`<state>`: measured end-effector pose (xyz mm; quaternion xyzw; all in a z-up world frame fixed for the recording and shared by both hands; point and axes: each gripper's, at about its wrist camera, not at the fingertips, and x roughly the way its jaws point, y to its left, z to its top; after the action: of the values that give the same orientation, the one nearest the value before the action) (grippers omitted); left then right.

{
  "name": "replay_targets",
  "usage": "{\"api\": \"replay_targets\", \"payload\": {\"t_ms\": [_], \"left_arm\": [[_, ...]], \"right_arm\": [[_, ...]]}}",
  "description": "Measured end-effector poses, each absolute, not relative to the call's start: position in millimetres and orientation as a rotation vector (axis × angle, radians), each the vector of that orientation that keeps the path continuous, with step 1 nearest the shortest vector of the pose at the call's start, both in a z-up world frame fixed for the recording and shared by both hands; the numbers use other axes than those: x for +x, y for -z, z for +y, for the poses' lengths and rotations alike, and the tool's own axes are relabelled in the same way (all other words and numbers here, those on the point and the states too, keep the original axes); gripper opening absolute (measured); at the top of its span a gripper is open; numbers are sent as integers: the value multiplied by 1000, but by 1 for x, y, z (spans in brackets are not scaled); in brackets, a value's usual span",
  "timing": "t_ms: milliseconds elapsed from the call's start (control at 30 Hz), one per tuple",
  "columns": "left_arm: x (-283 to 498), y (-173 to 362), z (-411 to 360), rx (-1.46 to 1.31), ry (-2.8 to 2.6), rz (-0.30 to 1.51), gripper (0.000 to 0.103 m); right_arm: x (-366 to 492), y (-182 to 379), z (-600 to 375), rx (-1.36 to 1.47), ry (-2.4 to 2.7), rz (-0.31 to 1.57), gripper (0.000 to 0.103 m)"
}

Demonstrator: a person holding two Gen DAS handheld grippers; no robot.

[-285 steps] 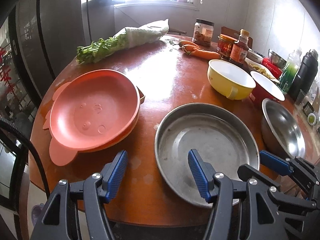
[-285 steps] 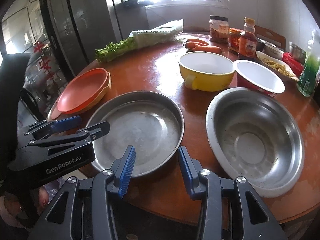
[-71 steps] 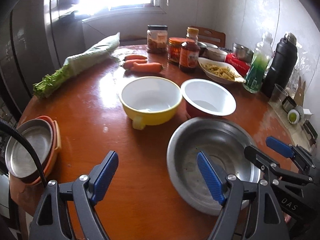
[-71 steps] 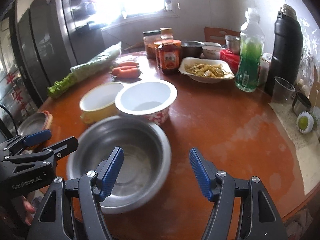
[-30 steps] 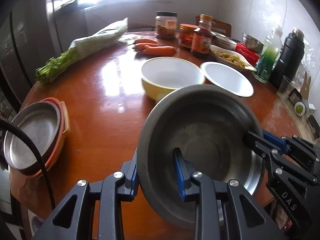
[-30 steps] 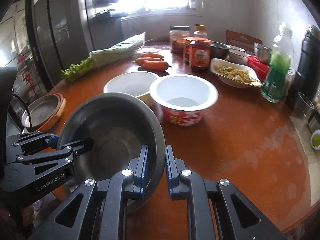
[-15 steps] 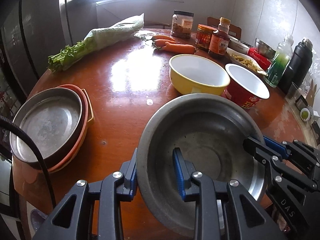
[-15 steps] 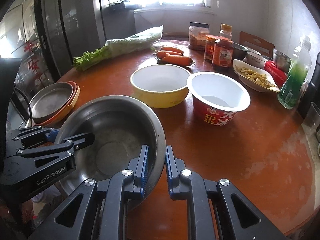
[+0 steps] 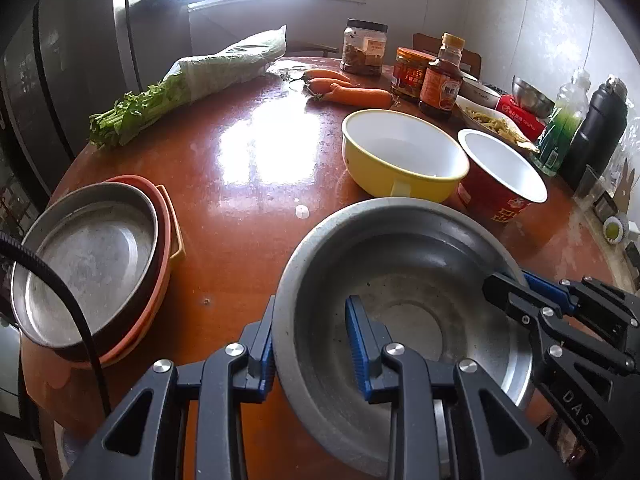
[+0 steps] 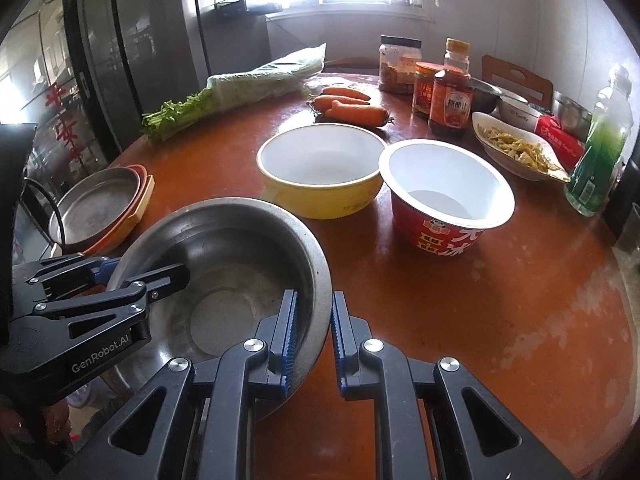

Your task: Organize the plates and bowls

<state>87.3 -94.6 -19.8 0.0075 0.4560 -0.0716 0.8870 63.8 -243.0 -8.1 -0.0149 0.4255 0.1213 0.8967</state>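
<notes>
Directly ahead of the left gripper [image 9: 310, 336] in the left wrist view, a stainless steel bowl [image 9: 404, 296] sat mouth up and tilted slightly, its near rim clenched between the blue pads, one outside the wall and one inside. Being round, it had no long axis to speak of. The right gripper [image 9: 520, 284] bit the bowl's rim on the right side. Left of the gripper lay a steel plate [image 9: 88, 256] nested on orange plates [image 9: 160, 216] at the table's [image 9: 240, 184] edge. Beyond the bowl stood a yellow bowl [image 9: 400, 160] and a red paper bowl [image 9: 500, 184], close together.

Just ahead of the right gripper [image 10: 312, 324] in the right wrist view, the steel bowl [image 10: 224, 264] was grasped at its right rim, pads pressed on either side of the wall. The left gripper [image 10: 144, 272] held the opposite rim. Farther ahead, the yellow bowl [image 10: 320, 172] touched the red paper bowl [image 10: 444, 200]; carrots [image 10: 352, 110], jars and a sauce bottle [image 10: 452, 92] stood behind them. The stacked plates [image 10: 100, 204] lay ahead to the left.
</notes>
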Motion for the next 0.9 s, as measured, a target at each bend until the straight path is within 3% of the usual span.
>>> {"api": "replay_targets", "payload": {"t_ms": [500, 567, 633, 800, 900], "left_arm": [[95, 22, -93, 3, 171, 937, 34], [95, 21, -92, -3, 176, 928, 39], [96, 19, -91, -8, 176, 919, 51], [96, 13, -85, -21, 177, 905, 52], [95, 4, -82, -19, 172, 883, 56]], "right_arm": [[72, 11, -246, 10, -272, 879, 19], [74, 12, -247, 26, -277, 887, 19], [74, 13, -248, 30, -281, 890, 19], [76, 13, -251, 59, -280, 898, 20], [77, 10, -255, 86, -283, 896, 26]]}}
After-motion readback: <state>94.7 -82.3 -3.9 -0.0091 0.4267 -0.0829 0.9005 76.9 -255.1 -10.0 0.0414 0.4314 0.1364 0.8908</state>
